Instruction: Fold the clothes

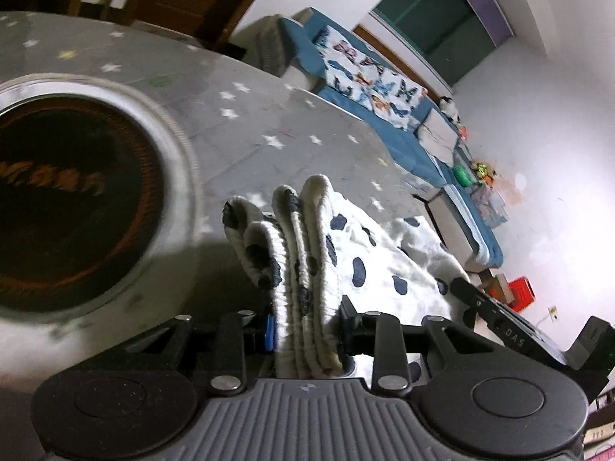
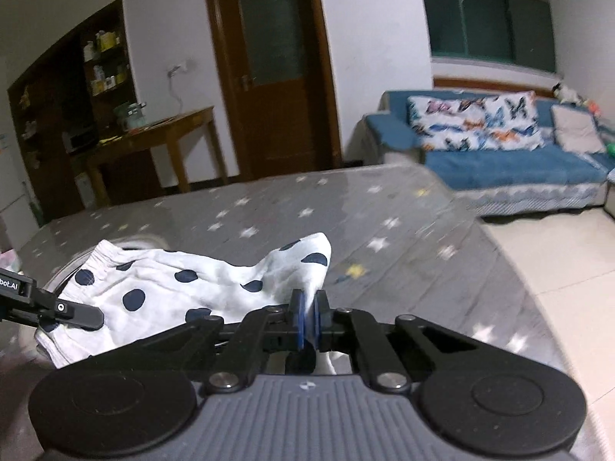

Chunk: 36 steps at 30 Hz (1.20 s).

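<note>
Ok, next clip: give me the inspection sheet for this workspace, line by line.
Surface: grey star-print table cover, round dark inset.
Job's things: white shorts with navy dots, waistband bunched.
Clutter: nothing seen on the table.
Grippers: left tool clamps the bunched waistband; right tool shut on a corner of the cloth.
Cables: one hanging from a wall socket.
Surroundings: blue sofa, wooden door, side table, shelves.

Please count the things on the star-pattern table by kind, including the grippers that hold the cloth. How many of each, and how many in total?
Polka-dot garment: 1
Round dark inset with metal rim: 1
Grippers, left gripper and right gripper, both shut on the garment: 2
Total: 4
</note>
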Tool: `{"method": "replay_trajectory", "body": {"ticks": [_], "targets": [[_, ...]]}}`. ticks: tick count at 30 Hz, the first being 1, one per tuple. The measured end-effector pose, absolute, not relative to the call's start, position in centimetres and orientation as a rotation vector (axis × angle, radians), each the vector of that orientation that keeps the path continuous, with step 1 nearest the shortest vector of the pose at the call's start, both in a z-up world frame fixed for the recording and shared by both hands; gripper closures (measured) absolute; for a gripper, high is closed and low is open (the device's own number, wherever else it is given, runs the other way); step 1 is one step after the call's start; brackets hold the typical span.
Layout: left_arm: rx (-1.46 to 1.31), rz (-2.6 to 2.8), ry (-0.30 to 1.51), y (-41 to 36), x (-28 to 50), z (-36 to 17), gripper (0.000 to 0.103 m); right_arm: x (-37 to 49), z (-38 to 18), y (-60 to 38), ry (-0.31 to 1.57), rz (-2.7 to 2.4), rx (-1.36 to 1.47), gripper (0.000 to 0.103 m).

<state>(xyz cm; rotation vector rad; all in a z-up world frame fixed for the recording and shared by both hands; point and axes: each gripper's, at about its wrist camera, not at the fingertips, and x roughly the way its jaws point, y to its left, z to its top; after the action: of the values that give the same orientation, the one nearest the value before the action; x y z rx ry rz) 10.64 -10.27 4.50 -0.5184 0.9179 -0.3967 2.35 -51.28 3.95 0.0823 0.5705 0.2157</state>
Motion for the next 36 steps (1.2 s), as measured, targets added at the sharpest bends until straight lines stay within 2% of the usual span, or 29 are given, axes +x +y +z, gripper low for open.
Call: {"method": "replay_trajectory", "body": {"ticks": [8, 17, 19, 20, 25, 34, 36], "targets": [[-0.480, -0.430, 0.936, -13.4, 12.5, 4.0, 0.070, 3.7, 4.2, -53.8, 0.564, 0.147, 0.055, 0.099], [-0.430, -0.432, 0.988, -15.6, 13.6, 1.6, 0.069, 5.4, 1.4, -54.7, 0.629, 0.095, 0.028, 0.099], [-0.414, -0.422, 0.995, -15.5, 13.6, 1.2, 0.066, 5.8, 0.7, -54.9, 0.654, 0.089, 0.026, 0.097], [-0.406, -0.416, 0.995, -15.4, 13.6, 1.1, 0.059, 6.0, 0.2, -54.9, 0.669, 0.084, 0.025, 0.097], [-0.360, -0.400, 0.954, -14.5, 13.0, 2.1, 0.044, 6.3, 0.3, -54.9, 0.672, 0.069, 0.018, 0.094], [-0.361, -0.390, 0.835, -13.2, 13.0, 5.0, 0.046, 9.0, 0.4, -53.8, 0.678, 0.144, 0.034, 0.091], [-0.356, -0.419, 0.825, -13.8, 13.3, 5.2, 0.051, 10.0, -0.3, -53.5, 0.695, 0.156, 0.045, 0.089]]}}
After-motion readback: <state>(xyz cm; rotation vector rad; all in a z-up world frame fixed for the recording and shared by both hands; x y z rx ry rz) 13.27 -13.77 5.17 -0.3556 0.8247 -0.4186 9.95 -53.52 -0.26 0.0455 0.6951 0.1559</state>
